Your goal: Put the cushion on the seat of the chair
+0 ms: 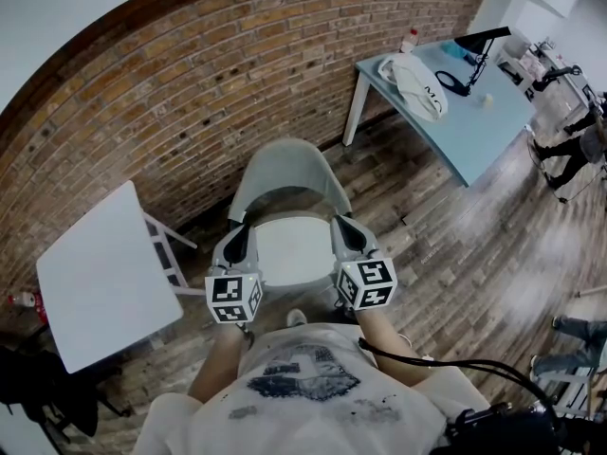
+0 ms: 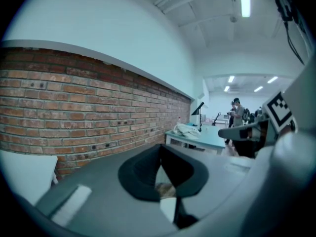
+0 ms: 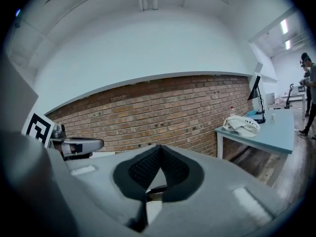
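Below the head camera: a pale chair [image 1: 285, 167] stands on the wood floor [image 1: 455, 254], its curved back toward the brick wall [image 1: 190, 83].
Cushion: a flat white cushion [image 1: 294, 249] lies on the seat and covers most of it, with the chair's back rising behind it.
Left gripper: the left gripper [image 1: 237, 241] is held low over the cushion's left edge and points toward the wall. Its jaws are closed together at the tips with nothing between them. Whether the tips touch the cushion cannot be told.
Right gripper: the right gripper [image 1: 347, 233] is level with the left one at the cushion's right edge. Its jaws also meet at the tips and grip nothing. Contact with the cushion cannot be told.
Between the grippers: the cushion's bare white top.
Person: arms reach forward, one hand behind each marker cube, with a printed white shirt at the bottom of the head view.
Left of the chair: a small white table [image 1: 104, 273] stands near the wall.
Right of the chair: a blue table [image 1: 474, 121] stands well apart and carries a white cloth [image 1: 417, 83] and a black lamp [image 1: 479, 50].
Background: another person [image 2: 238, 113] stands far off beyond the blue table.
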